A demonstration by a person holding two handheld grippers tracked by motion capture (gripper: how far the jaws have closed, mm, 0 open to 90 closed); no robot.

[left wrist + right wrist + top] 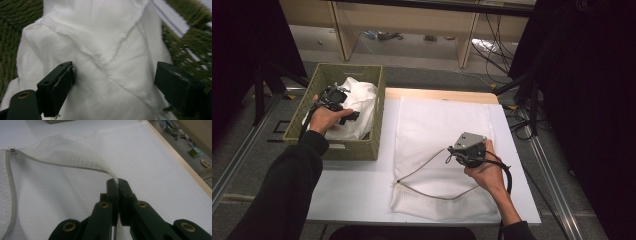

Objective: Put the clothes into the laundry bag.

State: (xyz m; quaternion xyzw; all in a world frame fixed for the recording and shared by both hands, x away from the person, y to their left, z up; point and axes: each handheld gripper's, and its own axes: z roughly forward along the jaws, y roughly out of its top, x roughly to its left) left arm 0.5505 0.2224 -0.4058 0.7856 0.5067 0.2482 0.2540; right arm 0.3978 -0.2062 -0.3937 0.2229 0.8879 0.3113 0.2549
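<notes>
A white mesh laundry bag (442,150) lies flat on the white table (357,185), its grey zipper edge (427,167) parted. My right gripper (457,152) is shut on the bag's upper layer (82,152) beside the zipper and holds it lifted off the lower layer. A green woven basket (362,147) stands at the table's left with crumpled white cloth (359,102) in it. My left gripper (347,116) hangs inside the basket over that cloth (110,50), open, jaws wide apart on either side of a fold, pads (65,82) not pressing it.
The table's wooden far edge (442,94) runs behind the bag. Black stands and cables crowd the floor at the right (522,100). A bare strip of table lies between basket and bag.
</notes>
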